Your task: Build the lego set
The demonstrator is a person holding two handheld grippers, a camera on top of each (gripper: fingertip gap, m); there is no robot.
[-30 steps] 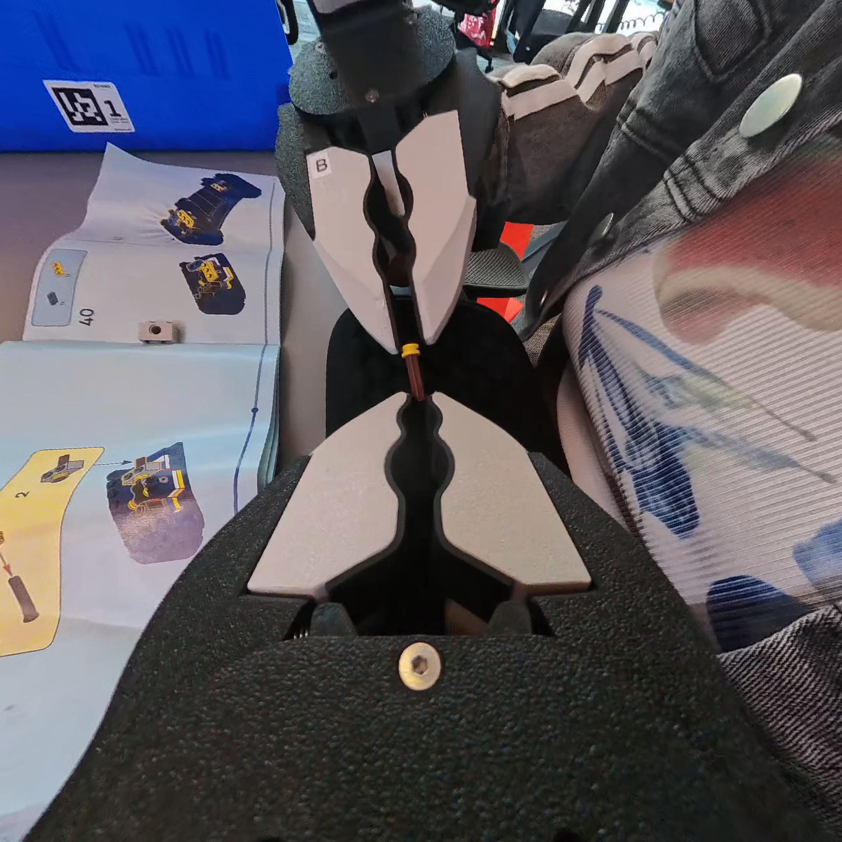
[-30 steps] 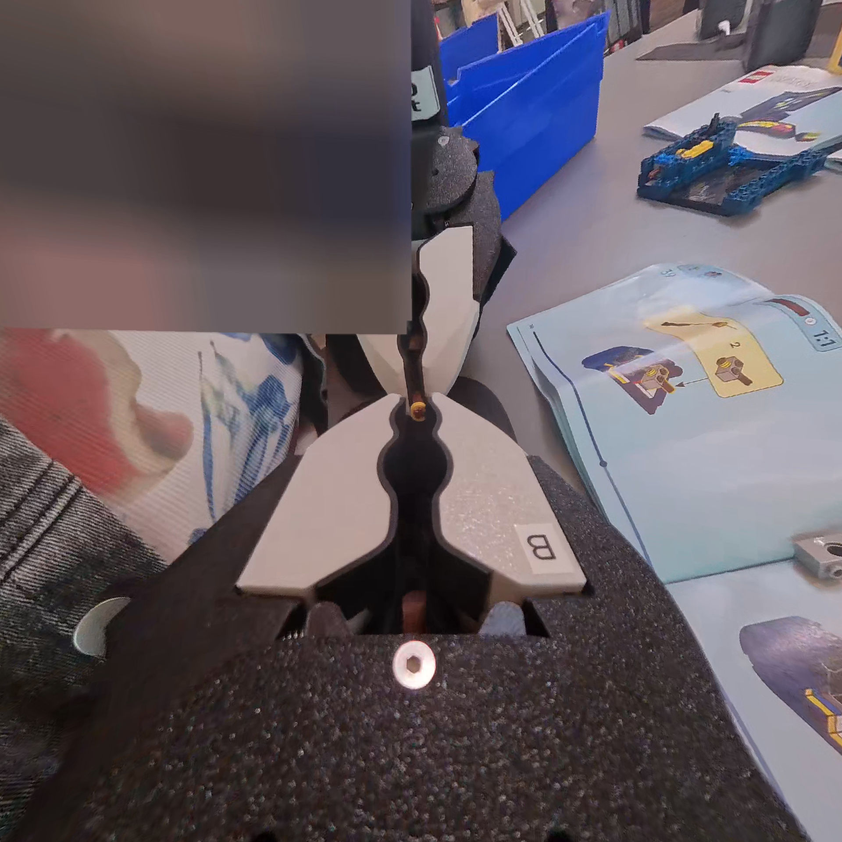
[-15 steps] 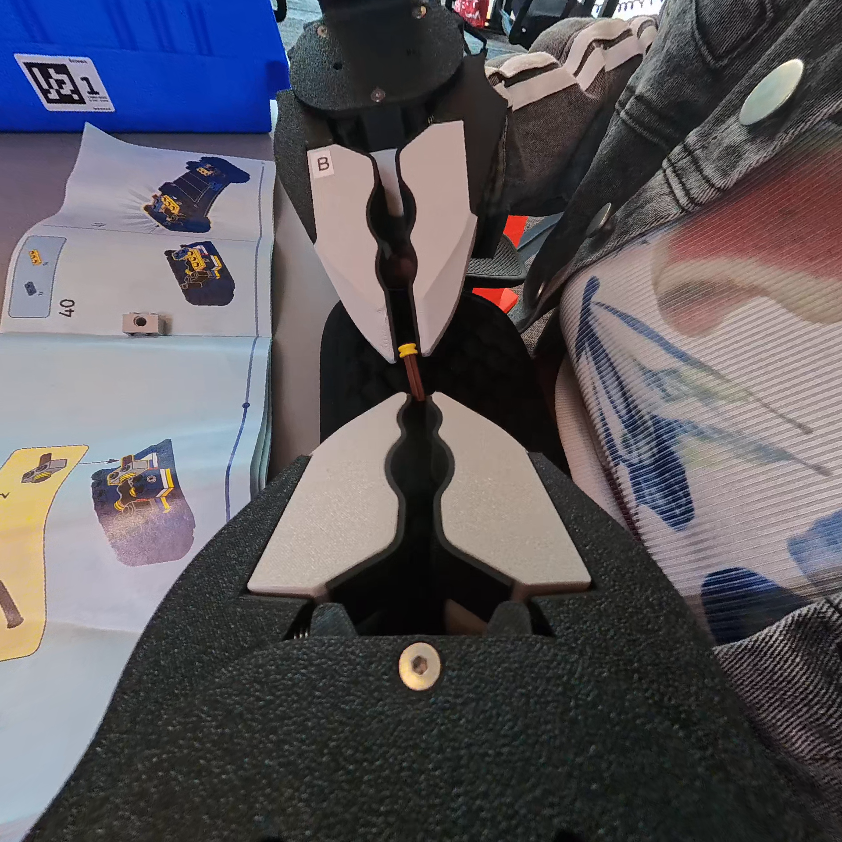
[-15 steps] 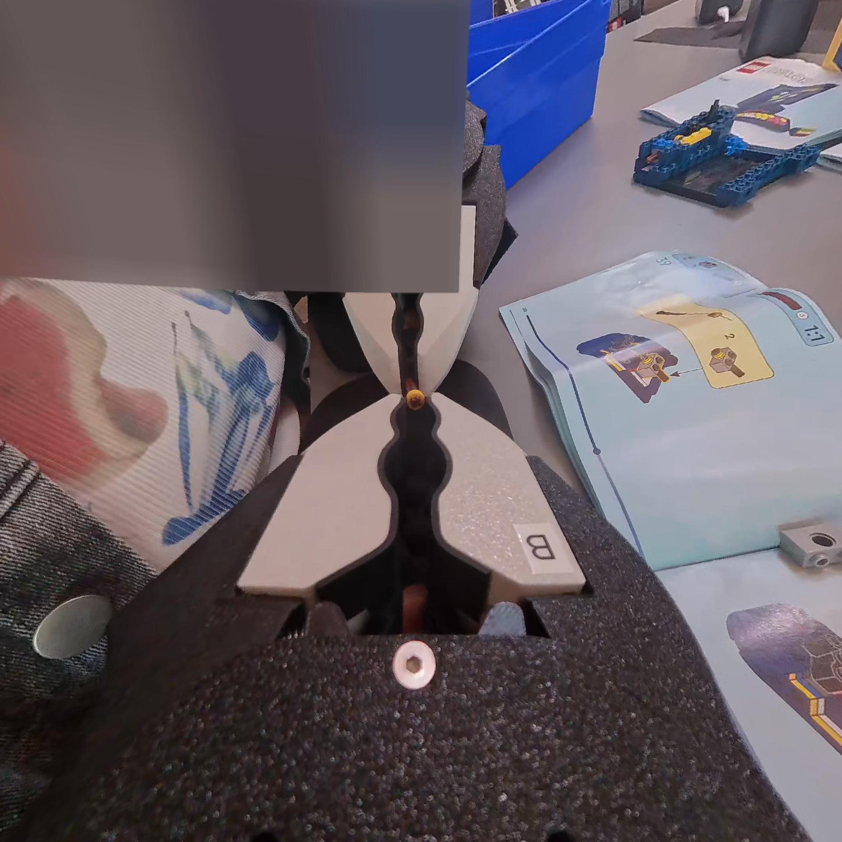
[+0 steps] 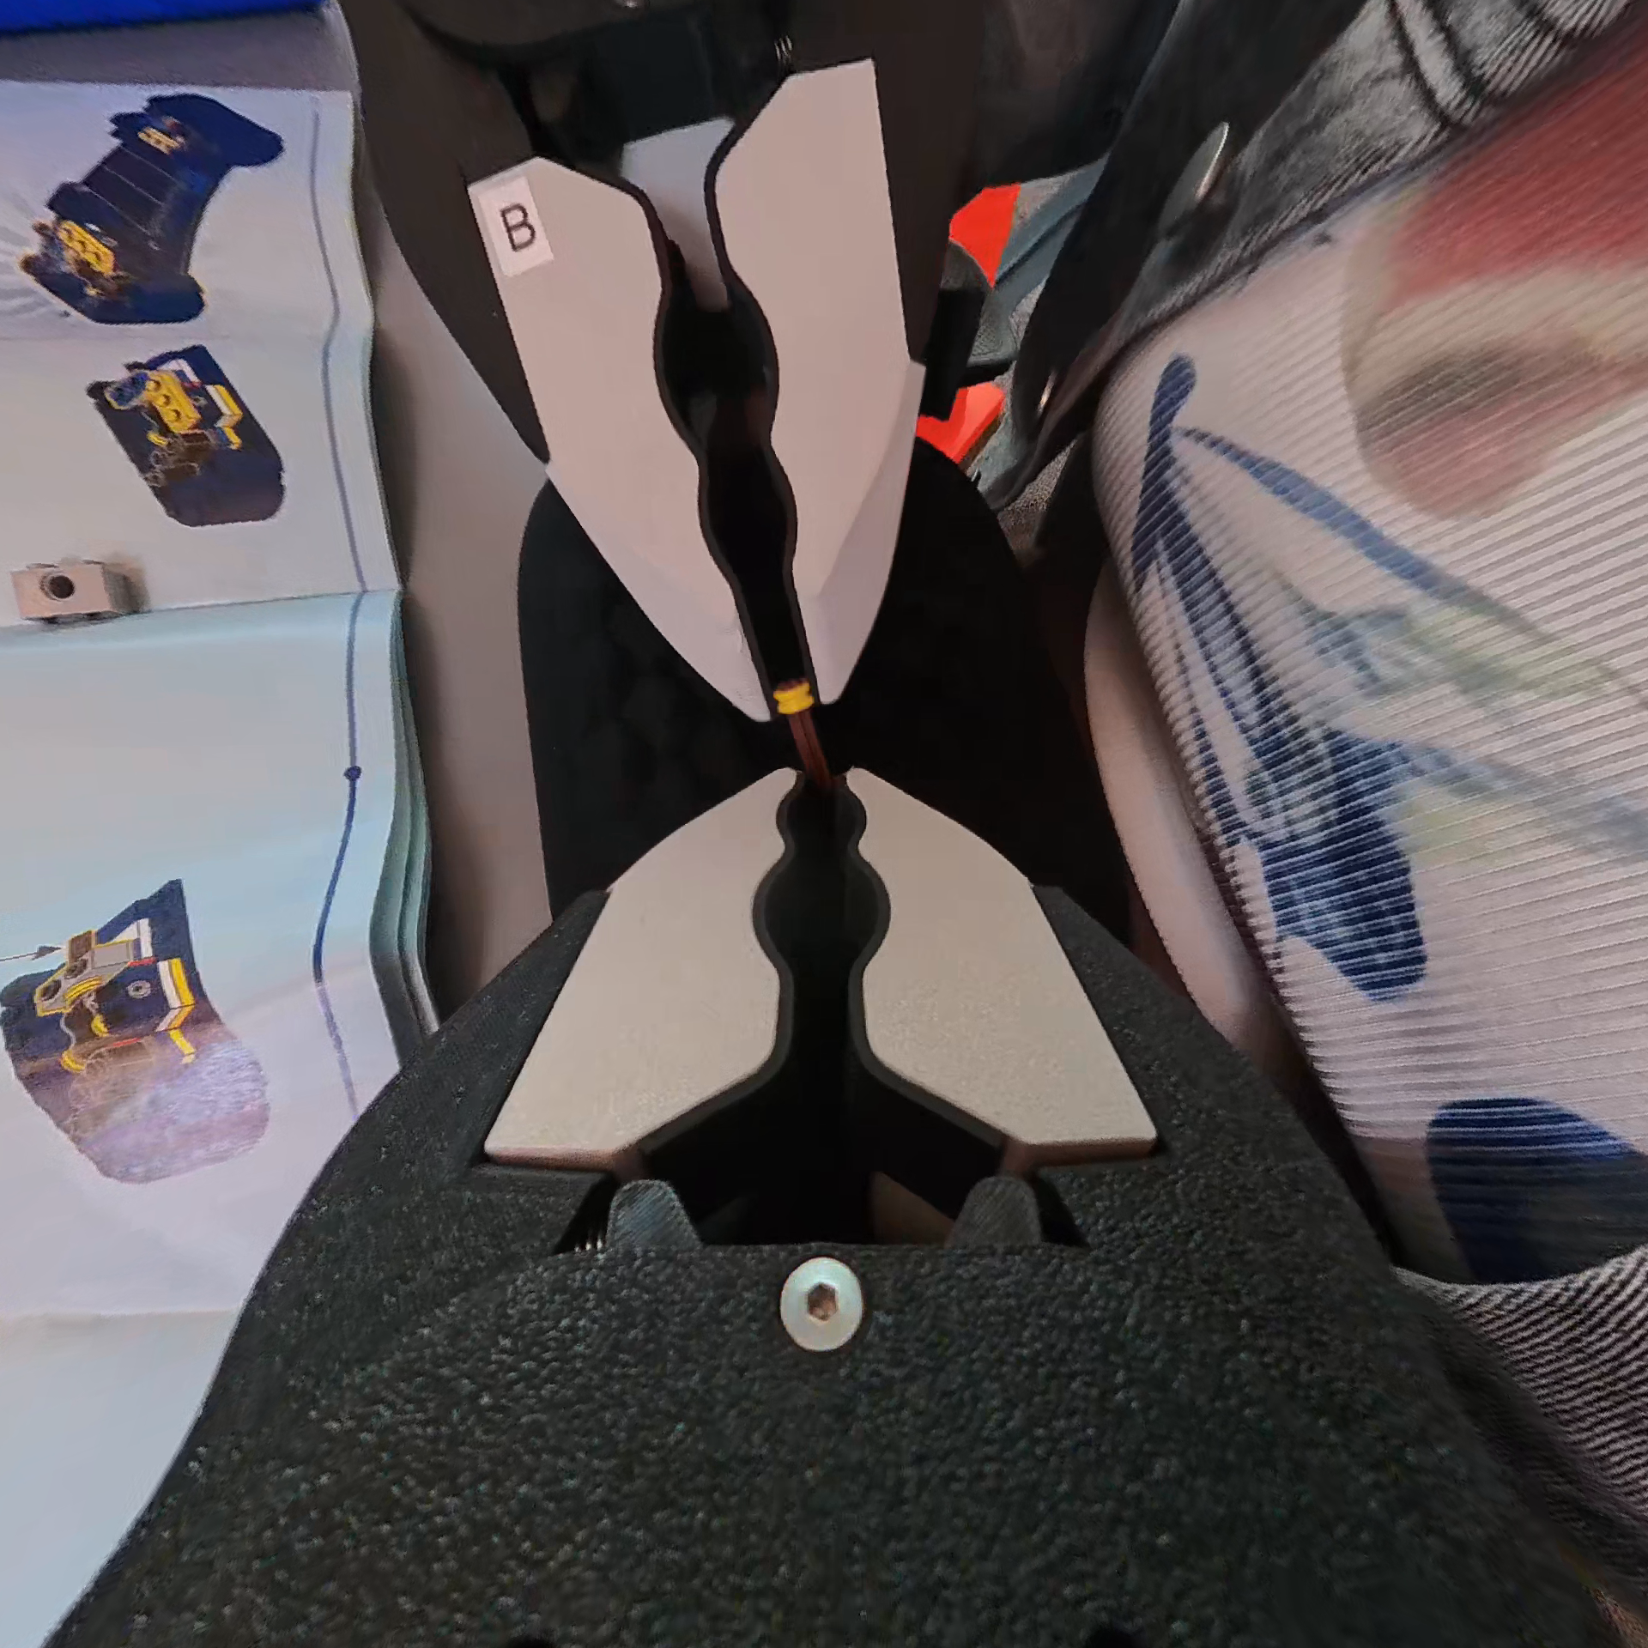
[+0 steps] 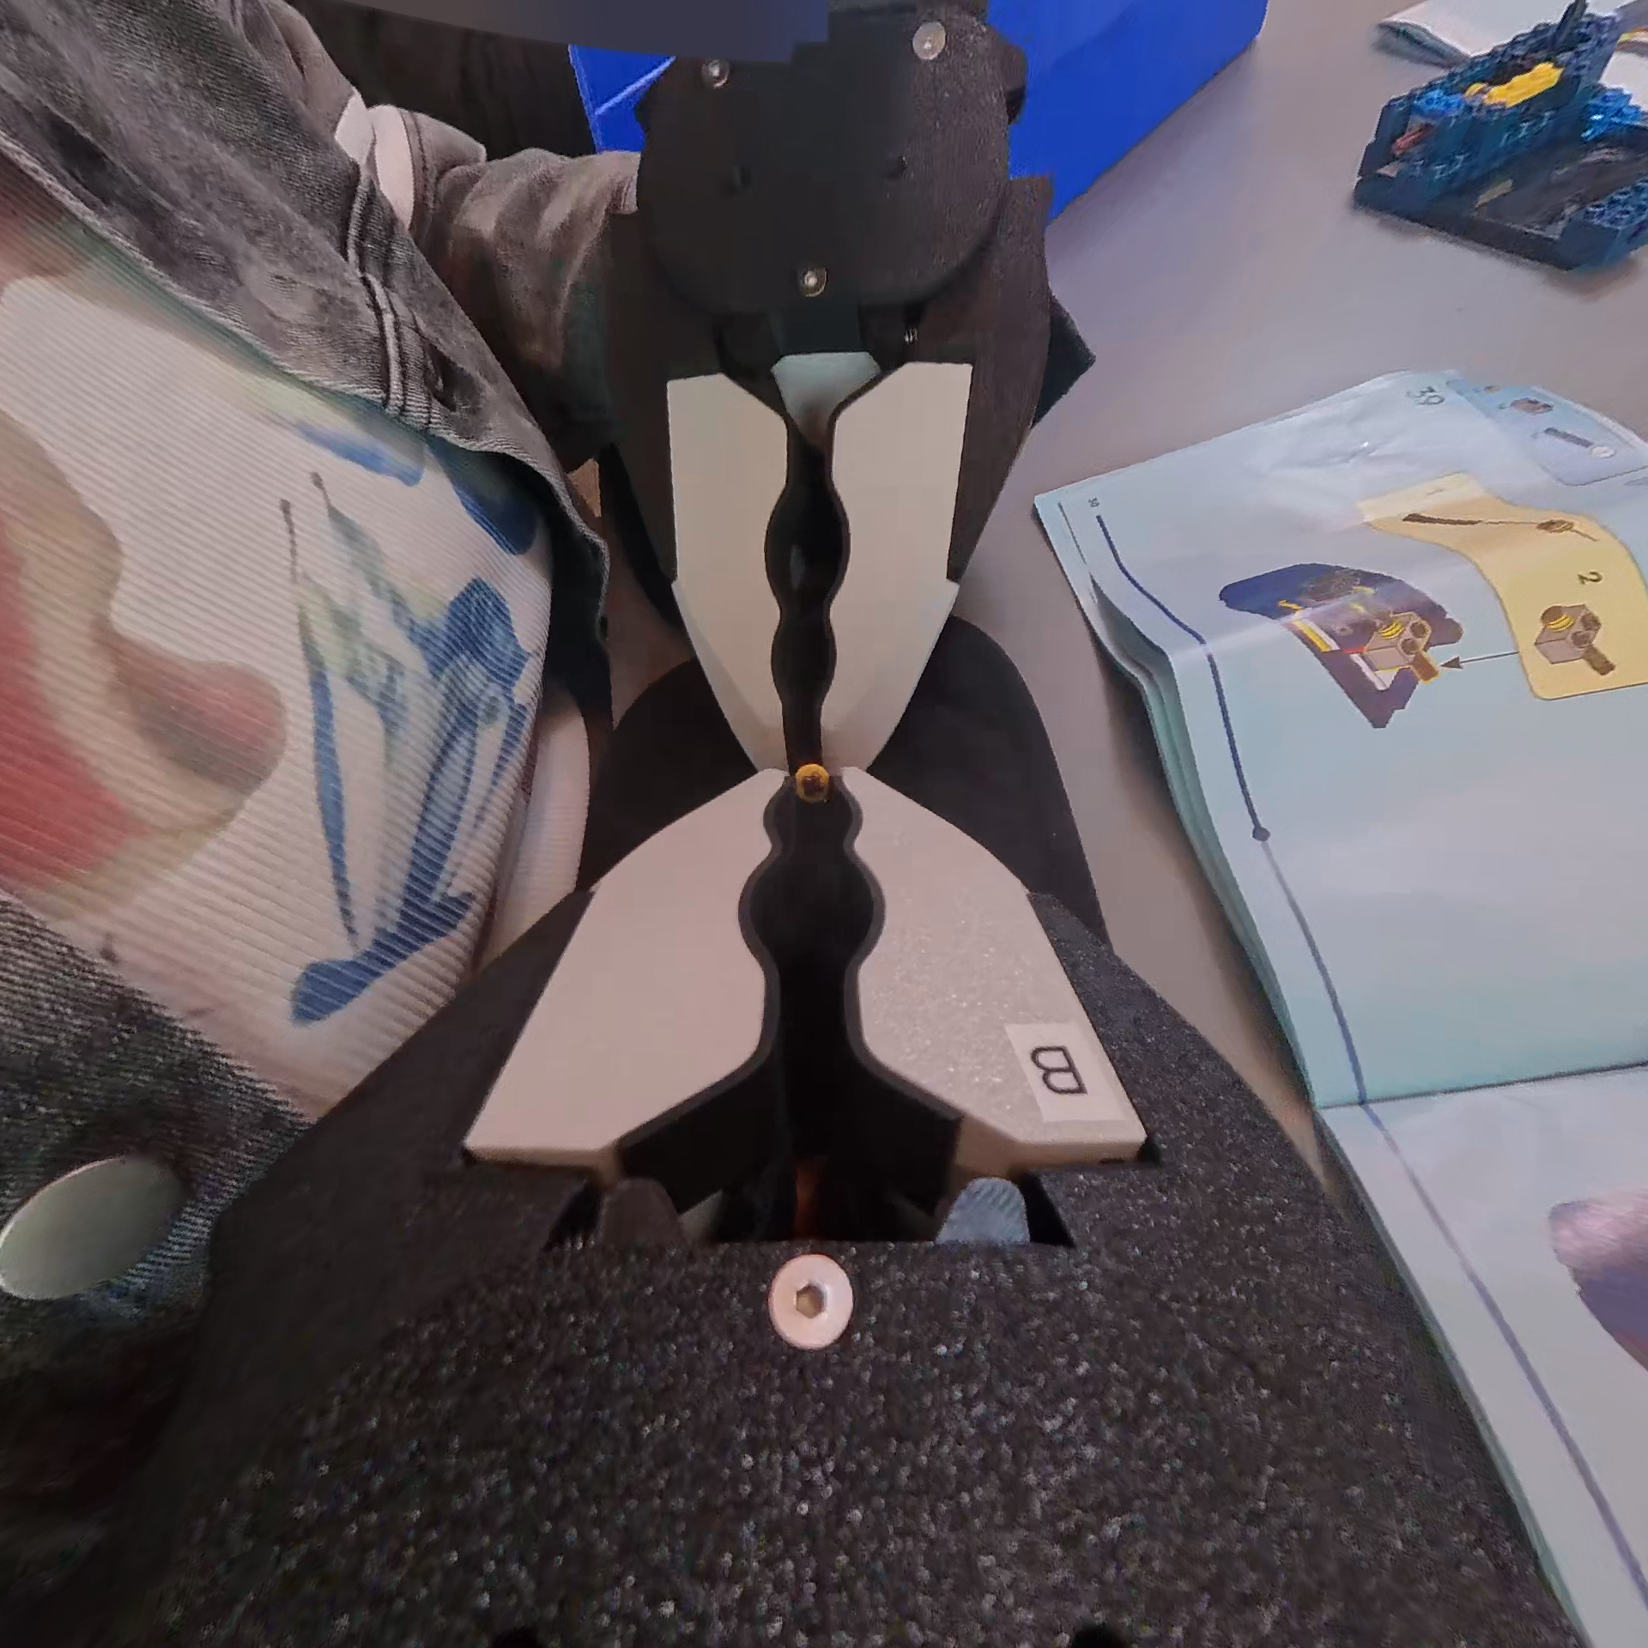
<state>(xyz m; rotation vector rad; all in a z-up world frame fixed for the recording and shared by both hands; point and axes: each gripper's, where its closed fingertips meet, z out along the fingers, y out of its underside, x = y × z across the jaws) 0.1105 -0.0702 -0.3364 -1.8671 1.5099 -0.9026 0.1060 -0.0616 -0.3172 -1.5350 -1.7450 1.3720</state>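
While the left wrist view looks along the left gripper (image 5: 822,778), its grey fingertips are clenched on a thin reddish-brown plastic rod (image 5: 810,747). The rod's far end carries a small yellow ring-shaped bush (image 5: 793,697), pinched by the facing right gripper (image 5: 794,709). In the right wrist view, the right gripper (image 6: 811,783) clamps that bush (image 6: 812,784) tip-to-tip with the left gripper (image 6: 807,758), beside an open pale-blue paper instruction booklet (image 6: 1391,856) on the grey table (image 6: 1204,294).

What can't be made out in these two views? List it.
- Brown rod: its near end is hidden between the left tongs.
- Yellow ring: only its end face shows in the right view.
- Booklet: cut off by the left edge.
- Blue model: blurred, cut off by the top edge.
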